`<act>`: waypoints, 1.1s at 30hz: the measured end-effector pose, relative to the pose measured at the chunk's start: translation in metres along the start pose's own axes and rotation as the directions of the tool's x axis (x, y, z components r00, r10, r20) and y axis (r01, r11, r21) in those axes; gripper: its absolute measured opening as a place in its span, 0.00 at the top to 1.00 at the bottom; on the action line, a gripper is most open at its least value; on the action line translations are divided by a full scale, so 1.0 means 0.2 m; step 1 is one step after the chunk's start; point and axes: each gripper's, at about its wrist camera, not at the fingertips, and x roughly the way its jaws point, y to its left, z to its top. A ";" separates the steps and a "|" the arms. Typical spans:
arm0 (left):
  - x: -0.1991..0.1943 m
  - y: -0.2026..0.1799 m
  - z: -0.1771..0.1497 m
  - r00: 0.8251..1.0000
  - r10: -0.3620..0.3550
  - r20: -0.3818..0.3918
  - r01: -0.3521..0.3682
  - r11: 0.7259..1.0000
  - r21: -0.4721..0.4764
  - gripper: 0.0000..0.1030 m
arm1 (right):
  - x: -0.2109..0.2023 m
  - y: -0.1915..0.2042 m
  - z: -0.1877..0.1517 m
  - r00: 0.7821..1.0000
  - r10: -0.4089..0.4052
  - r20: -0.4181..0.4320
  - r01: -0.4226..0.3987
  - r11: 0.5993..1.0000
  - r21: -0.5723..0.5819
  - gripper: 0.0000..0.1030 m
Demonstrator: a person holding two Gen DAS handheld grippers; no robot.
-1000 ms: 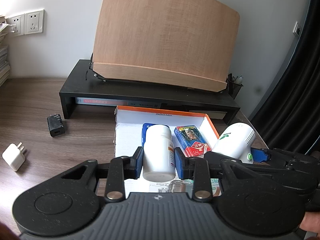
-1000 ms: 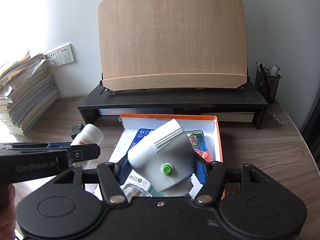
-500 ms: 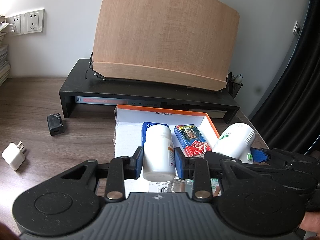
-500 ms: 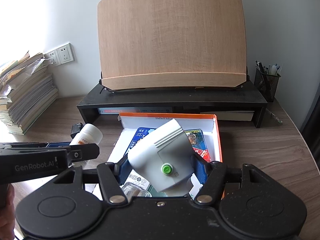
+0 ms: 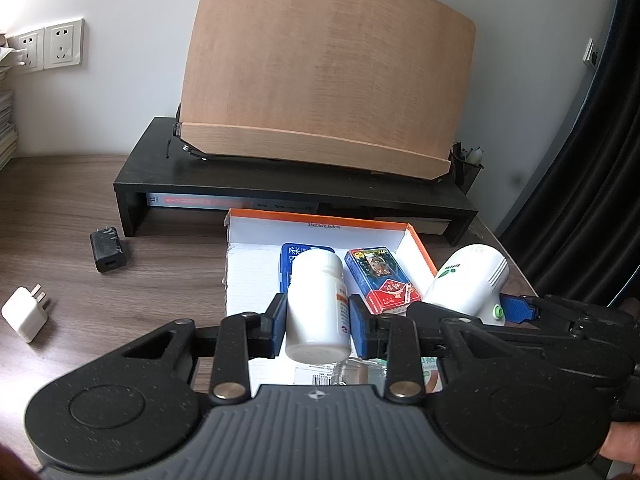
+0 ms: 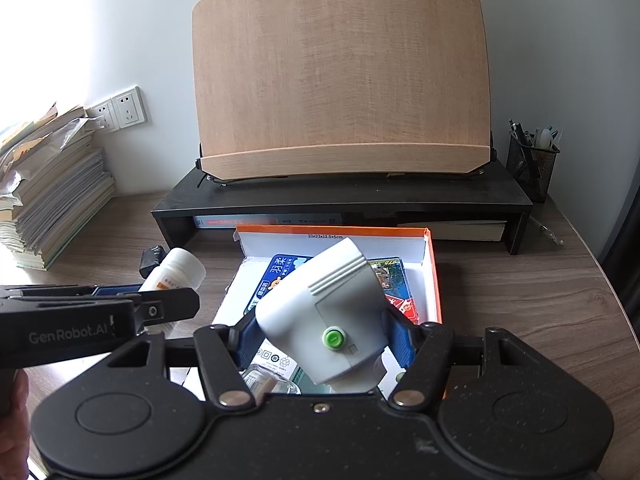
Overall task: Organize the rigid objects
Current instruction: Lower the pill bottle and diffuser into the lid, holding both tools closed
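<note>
Pill bottle (image 5: 318, 304), clamped low-centre by the left gripper (image 5: 318, 322) above the orange-rimmed box (image 5: 320, 216), could be knocked against the white device (image 6: 324, 320) gripped by the right gripper (image 6: 322, 342) if lowered together

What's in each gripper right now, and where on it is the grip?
Left gripper: white pill bottle, clamped across its lower body near the base. Right gripper: white device with a green button, gripped across its wide button end.

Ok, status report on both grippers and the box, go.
Left gripper shut on white bottle. Right gripper shut on white device. Both held over orange box. Nothing blocking.
</note>
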 end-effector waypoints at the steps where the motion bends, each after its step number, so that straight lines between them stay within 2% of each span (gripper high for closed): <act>1: 0.00 0.00 0.00 1.000 -0.001 0.000 0.001 1.000 0.000 0.68 | 0.00 0.00 0.00 1.000 0.000 0.000 0.000 1.000 0.000 0.26; 33: 0.01 -0.03 0.01 1.000 -0.004 -0.001 0.004 1.000 0.017 0.68 | -0.02 -0.03 -0.01 1.000 -0.012 -0.001 0.012 1.000 0.008 0.26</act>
